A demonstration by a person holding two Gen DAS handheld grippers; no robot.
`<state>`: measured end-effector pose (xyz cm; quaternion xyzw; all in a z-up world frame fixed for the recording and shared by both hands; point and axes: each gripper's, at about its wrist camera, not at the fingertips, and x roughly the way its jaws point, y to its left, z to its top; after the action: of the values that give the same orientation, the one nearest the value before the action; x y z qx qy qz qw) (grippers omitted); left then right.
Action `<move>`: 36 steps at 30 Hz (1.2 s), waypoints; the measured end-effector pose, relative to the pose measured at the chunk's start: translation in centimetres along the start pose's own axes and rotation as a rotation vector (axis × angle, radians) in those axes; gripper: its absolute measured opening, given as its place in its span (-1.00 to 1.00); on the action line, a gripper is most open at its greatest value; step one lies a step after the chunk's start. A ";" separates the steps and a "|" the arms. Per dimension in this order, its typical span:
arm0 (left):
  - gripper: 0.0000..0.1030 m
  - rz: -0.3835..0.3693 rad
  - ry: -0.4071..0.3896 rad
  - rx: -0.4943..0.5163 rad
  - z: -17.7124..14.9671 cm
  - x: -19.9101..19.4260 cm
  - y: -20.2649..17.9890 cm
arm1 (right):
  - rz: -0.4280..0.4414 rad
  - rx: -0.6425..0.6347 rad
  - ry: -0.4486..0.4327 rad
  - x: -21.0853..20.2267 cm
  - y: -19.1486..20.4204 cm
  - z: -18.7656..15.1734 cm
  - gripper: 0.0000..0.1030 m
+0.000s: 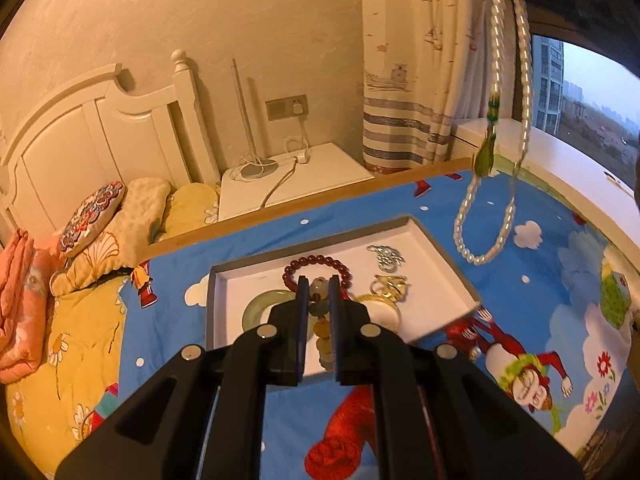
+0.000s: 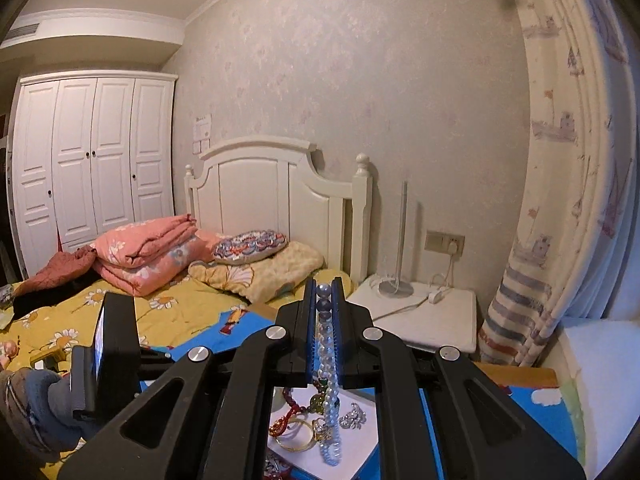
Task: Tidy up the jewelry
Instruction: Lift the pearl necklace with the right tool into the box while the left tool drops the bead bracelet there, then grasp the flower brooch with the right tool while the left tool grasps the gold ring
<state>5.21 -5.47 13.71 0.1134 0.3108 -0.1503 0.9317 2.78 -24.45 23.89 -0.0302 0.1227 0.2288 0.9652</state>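
My right gripper (image 2: 324, 292) pinches the long white pearl bead necklace (image 1: 486, 216), lifted; its loop hangs straight down, long axis vertical, above and beyond the shallow white cardboard tray (image 1: 436, 256). Left gripper (image 1: 319, 284) hovers over the tray, fingers slightly apart, empty. Next move, probably: lower the necklace into the tray's bare part.

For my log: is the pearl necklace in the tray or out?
Out: the pearl necklace hangs from the right gripper, above the mat beside the tray.
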 end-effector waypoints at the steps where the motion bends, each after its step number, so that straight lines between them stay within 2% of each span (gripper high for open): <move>1: -0.82 0.002 0.005 -0.007 0.2 0.7 0.3 | -0.004 0.003 0.014 0.7 -0.2 -0.4 -0.83; 6: -0.82 0.021 0.031 -0.029 0.4 4.0 1.1 | -0.010 0.023 0.115 4.8 -1.2 -3.0 -0.83; 12: -0.82 0.058 0.077 -0.061 -0.1 8.4 2.2 | -0.009 0.060 0.275 10.1 -2.2 -8.1 -0.83; 18: -0.76 0.095 0.119 -0.092 -1.3 11.0 3.4 | 0.016 0.087 0.439 14.3 -2.1 -13.1 -0.79; 19: -0.57 0.098 0.125 -0.099 -1.4 11.2 3.7 | 0.013 0.104 0.464 14.9 -2.3 -13.8 -0.78; 20: -0.47 0.102 0.128 -0.106 -1.5 11.3 3.9 | 0.016 0.122 0.478 15.2 -2.5 -14.3 -0.78; 21: -0.15 0.107 0.127 -0.113 -1.7 11.3 4.1 | 0.017 0.139 0.485 15.2 -2.6 -14.7 -0.75; 22: 0.16 0.117 0.121 -0.121 -1.9 11.1 4.4 | 0.016 0.151 0.487 15.1 -2.8 -14.9 -0.59; 23: 0.25 0.124 0.116 -0.125 -2.0 10.9 4.5 | 0.015 0.166 0.483 14.9 -3.1 -15.0 -0.30; 25: 0.34 0.138 0.111 -0.127 -2.4 10.4 4.8 | 0.017 0.185 0.455 13.9 -3.4 -15.0 0.00; 33: 0.70 0.176 0.091 -0.180 -4.0 7.4 6.2 | -0.012 0.180 0.399 9.5 -4.7 -13.9 0.01; 36: 0.74 0.179 0.077 -0.209 -5.1 5.6 6.7 | -0.017 0.179 0.393 7.3 -5.3 -14.4 0.01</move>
<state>9.05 1.12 7.07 0.0485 0.3488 -0.0289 0.9355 8.23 -27.65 8.14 0.0107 0.3279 0.1983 0.9236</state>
